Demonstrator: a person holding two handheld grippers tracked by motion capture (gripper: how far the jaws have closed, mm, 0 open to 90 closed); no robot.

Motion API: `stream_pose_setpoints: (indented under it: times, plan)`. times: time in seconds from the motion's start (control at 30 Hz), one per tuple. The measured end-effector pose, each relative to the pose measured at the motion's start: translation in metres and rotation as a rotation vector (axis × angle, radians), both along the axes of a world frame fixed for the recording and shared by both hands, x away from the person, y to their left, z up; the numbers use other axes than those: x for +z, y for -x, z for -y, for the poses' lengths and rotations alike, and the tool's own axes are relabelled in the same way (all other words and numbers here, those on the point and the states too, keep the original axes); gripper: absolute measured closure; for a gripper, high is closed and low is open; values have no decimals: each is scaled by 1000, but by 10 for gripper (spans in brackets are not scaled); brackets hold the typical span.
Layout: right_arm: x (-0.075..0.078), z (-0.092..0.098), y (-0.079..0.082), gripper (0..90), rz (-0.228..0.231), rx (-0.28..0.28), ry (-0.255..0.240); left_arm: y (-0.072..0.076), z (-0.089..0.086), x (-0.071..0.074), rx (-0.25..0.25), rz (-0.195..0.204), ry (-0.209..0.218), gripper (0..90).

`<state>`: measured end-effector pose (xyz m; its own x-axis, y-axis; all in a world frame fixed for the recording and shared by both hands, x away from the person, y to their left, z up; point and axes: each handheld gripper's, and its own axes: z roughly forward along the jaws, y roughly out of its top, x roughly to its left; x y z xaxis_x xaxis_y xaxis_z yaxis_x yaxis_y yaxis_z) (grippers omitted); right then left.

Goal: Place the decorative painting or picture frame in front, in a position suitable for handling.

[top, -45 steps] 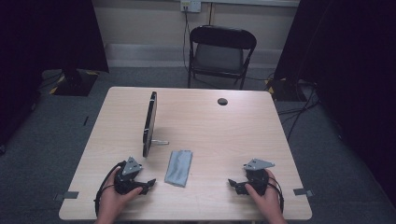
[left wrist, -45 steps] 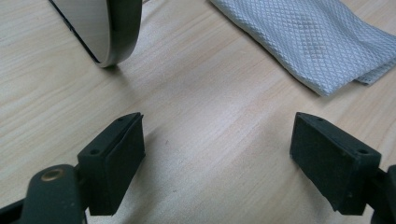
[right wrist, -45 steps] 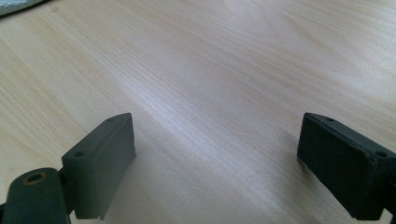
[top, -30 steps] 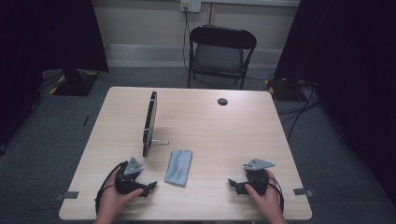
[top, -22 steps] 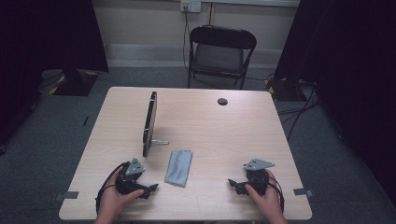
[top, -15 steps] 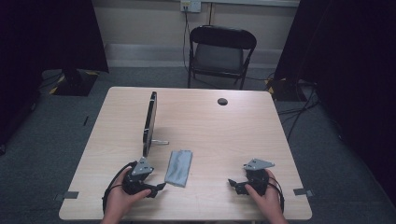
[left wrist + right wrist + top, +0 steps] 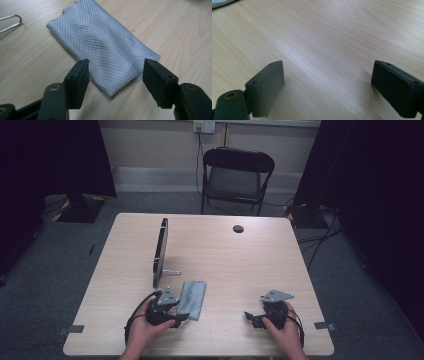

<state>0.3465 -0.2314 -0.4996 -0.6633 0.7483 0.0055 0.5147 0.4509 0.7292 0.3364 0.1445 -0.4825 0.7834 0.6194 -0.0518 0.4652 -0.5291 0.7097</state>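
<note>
Grey, diamond-weave cloth [image 7: 103, 50] lies folded into a flat oblong on the pale wood counter [image 7: 250, 260], near its front edge and just right of an upright dark panel [image 7: 160, 251] on a wire stand. The left hand-held gripper [image 7: 115, 77] has its jaws on either side of the cloth's near corner; they have just been closing, yet the pads stand clear of the fabric on both sides, so nothing is pinched yet. In the high view the same left hand-held gripper [image 7: 181, 317] sits at the cloth's near left corner.

The step in hand looks like taking hold of that near end. To do it well, the person should probably lower the jaw tips until they brush the counter, so that every folded layer falls between them and not the top ply alone. Closing squarely across the corner, a little way in from the edge, would likely keep the fold from slipping out or fanning open on the lift.

The right hand-held gripper [image 7: 327, 87] rests with its jaws spread wide over bare wood, well apart from the cloth. It could stay there or come over to steady the far end.
</note>
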Motion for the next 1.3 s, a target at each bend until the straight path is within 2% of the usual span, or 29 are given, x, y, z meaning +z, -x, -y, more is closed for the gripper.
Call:
stream_pose_setpoints:
  times: [0.03, 0.17, 0.3, 0.47, 0.6, 0.67, 0.7, 0.73, 0.77, 0.8, 0.87, 1.0, 1.03, 1.17, 1.3]
  plan:
    - [0, 0, 0, 107, -1, 0, 2, -1, 2, -1, -8, -15, -4, 430]
    - [0, 0, 0, 107, -1, 1, 1, -3, 6, -1, -9, -28, -23, 485]
    - [0, 0, 0, 107, 0, 0, 0, -4, 10, -1, -17, -29, -27, 507]
    - [0, 0, -1, 107, 1, 0, 0, -6, 29, -1, -44, -22, -40, 512]
    - [0, 0, -1, 107, 1, 0, 0, -9, 37, 0, -59, -13, -61, 518]
    - [0, 0, -1, 107, 0, 1, 0, -11, 42, -1, -61, -8, -53, 520]
    - [0, 0, -1, 107, 1, 0, 0, -12, 44, 0, -69, -7, -70, 524]
    - [0, 0, -1, 107, 1, 0, 0, -12, 46, 0, -67, -5, -64, 524]
    - [0, 0, -1, 107, 1, 0, 0, -14, 48, 0, -81, 0, -81, 529]
    - [0, 0, -1, 107, 1, 0, 0, -14, 50, 0, -81, 5, -80, 538]
    - [0, 0, -1, 107, 1, 1, 0, -14, 58, 1, -102, 18, -108, 540]
    - [0, 0, -1, 107, 1, 2, 0, -15, 67, -1, -111, 24, -86, 540]
    - [0, 0, -1, 107, 1, 1, 0, -15, 70, 0, -127, 26, -106, 541]
    - [0, 0, -1, 107, 1, 1, 0, -17, 86, 0, -151, 30, -93, 544]
    - [0, 0, -1, 107, 1, 1, 0, -19, 93, 0, -169, 25, -93, 545]
